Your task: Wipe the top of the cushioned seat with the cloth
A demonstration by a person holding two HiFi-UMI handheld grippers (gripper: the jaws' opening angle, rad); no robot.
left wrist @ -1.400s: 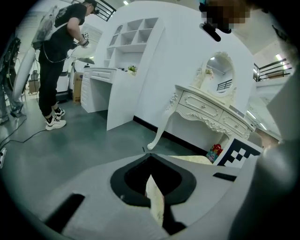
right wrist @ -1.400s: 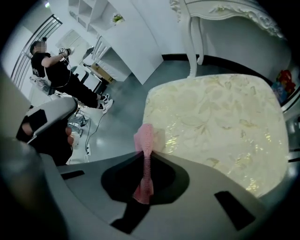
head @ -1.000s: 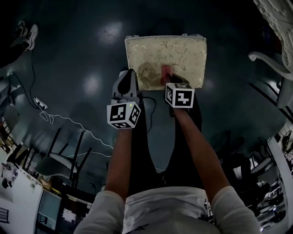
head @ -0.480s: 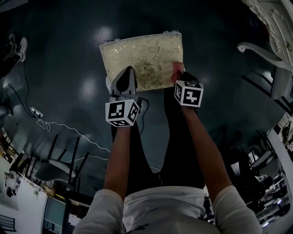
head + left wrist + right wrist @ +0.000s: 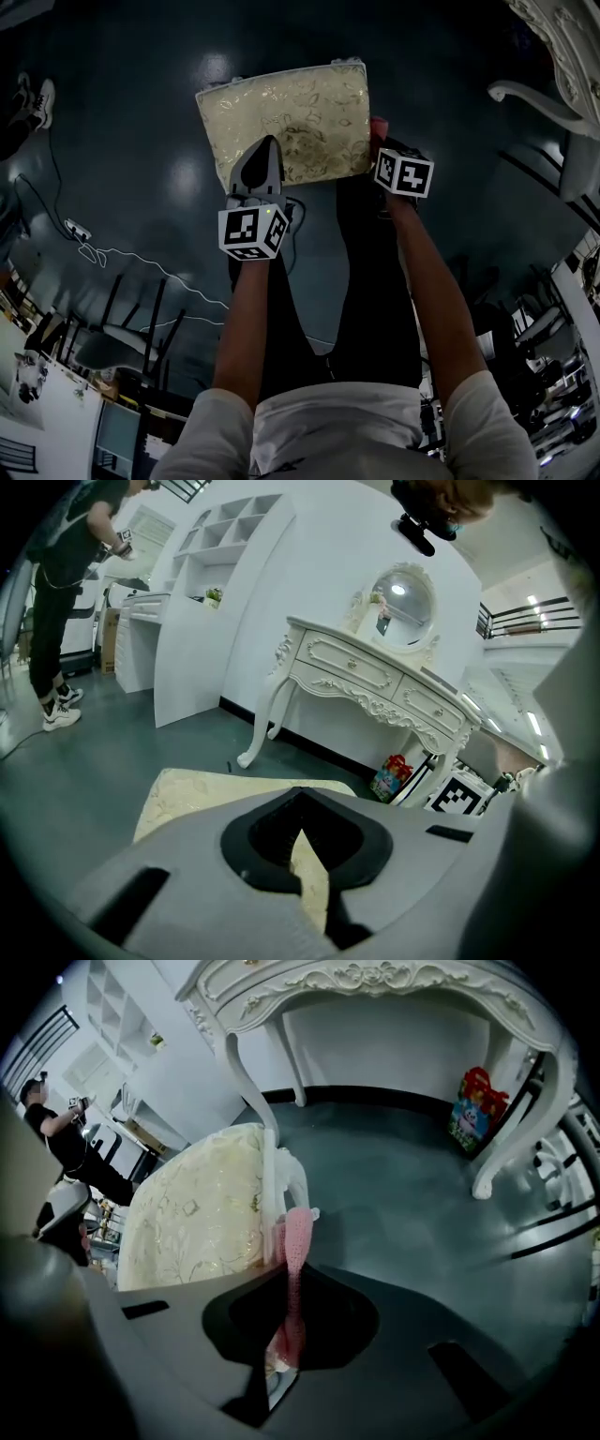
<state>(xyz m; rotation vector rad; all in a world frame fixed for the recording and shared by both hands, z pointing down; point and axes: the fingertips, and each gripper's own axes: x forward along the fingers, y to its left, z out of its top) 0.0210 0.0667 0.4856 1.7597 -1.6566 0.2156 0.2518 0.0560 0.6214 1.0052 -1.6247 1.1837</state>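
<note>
One cushioned seat (image 5: 281, 117) stands on the dark floor (image 5: 169, 103), its pale patterned top facing up with nothing lying on it; one pink cloth (image 5: 296, 1237) hangs just beside the seat's right edge, off the top rather than on it. The fingers of your right gripper (image 5: 382, 141) are clenched on a thin fold of that cloth, a tuft projecting ahead. Your left gripper (image 5: 265, 159) hovers over the seat's near edge, fingers pressed together on nothing; contact with the fabric cannot be told.

Judgement: carry the cloth over the edge onto the top; lower until the tuft lies flat; draw overlapping straight passes from corner to corner. Hold firm, since so narrow a fold could slip; keep the left gripper out of the path. The white dressing table (image 5: 562, 47) stands well apart and poses no obstruction.
</note>
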